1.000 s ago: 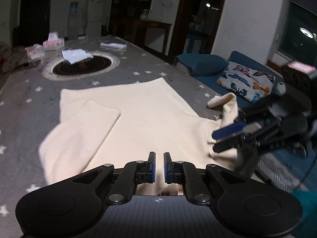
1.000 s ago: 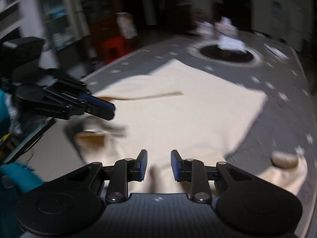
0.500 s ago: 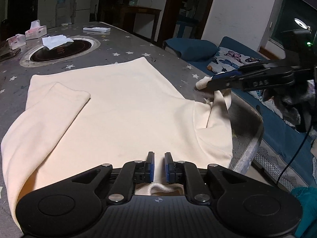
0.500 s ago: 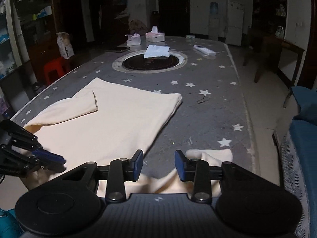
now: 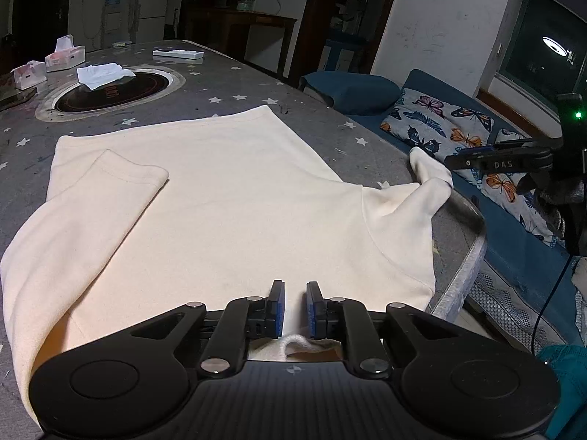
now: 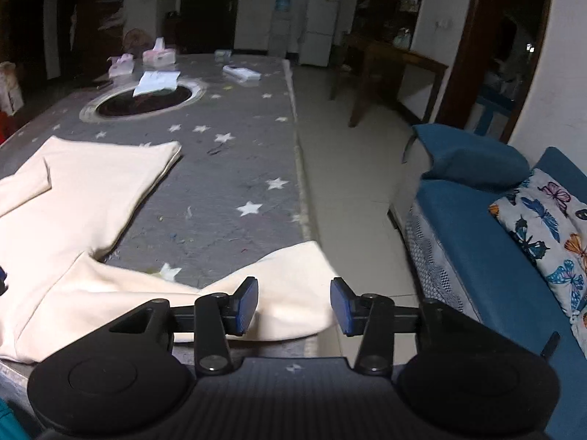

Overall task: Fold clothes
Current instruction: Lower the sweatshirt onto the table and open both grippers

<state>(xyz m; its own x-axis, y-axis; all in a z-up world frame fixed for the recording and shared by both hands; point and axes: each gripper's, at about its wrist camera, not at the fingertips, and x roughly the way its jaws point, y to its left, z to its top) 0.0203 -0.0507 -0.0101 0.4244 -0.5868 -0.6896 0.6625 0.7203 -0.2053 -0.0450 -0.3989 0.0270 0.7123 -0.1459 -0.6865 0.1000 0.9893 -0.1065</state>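
Observation:
A cream shirt (image 5: pixel 220 198) lies flat on the grey star-patterned table (image 5: pixel 227 84), its left sleeve (image 5: pixel 110 179) folded in over the body. My left gripper (image 5: pixel 295 308) hovers over the collar end with its jaws a narrow gap apart and nothing between them. The right sleeve (image 6: pixel 286 293) stretches out to the table's right edge. My right gripper (image 6: pixel 293 304) is open, its fingers on either side of the sleeve's end, which lies on the table. In the left wrist view the right gripper (image 5: pixel 451 163) sits just beyond the raised sleeve tip (image 5: pixel 429 168).
A round black hotplate (image 5: pixel 106 91) with a white cloth (image 5: pixel 102 73) sits in the table's middle. Tissue boxes (image 5: pixel 66 55) and a remote (image 5: pixel 178 53) lie at the far end. A blue sofa (image 6: pixel 495 227) with a butterfly pillow (image 6: pixel 550 227) stands right of the table edge.
My right gripper swung from over the shirt body out to the right sleeve's end and opened wider. The sleeve got drawn out flat toward the table edge. My left gripper stayed at the collar.

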